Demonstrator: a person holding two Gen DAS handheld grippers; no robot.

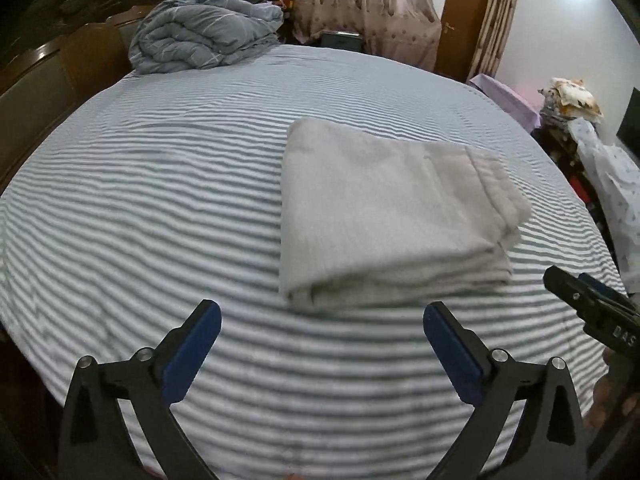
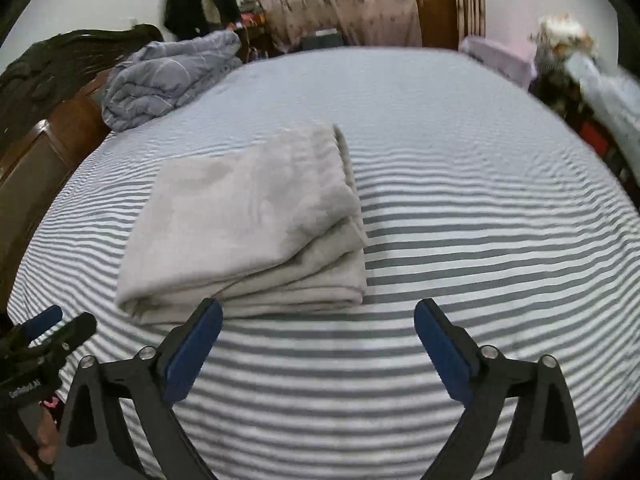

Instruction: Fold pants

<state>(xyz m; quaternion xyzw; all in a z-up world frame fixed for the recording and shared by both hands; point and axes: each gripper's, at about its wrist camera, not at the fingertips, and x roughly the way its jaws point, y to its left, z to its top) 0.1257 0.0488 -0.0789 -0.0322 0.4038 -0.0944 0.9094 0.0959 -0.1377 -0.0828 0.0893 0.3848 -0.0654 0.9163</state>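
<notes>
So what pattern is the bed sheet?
Grey and white stripes on the bed sheet, clearest in the right wrist view.

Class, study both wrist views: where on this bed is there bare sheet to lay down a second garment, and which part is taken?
Free: striped sheet between the folded pants and the headboard side; also the strip right of the pants in the right wrist view, and the near edge under the open left gripper and right gripper. Crowded: the far corner holding the bundled quilt.

Folded pants (image 1: 384,216): soft, matt grey cloth, faintly napped. Bedsheet (image 1: 160,200): matt woven cloth in grey and white stripes. Quilt (image 1: 204,32): puffy stitched blue-grey fabric. Headboard (image 1: 44,76): glossy dark varnished wood. Left gripper (image 1: 322,320): matt black plastic, blue rubbery pads (image 1: 192,352).
</notes>
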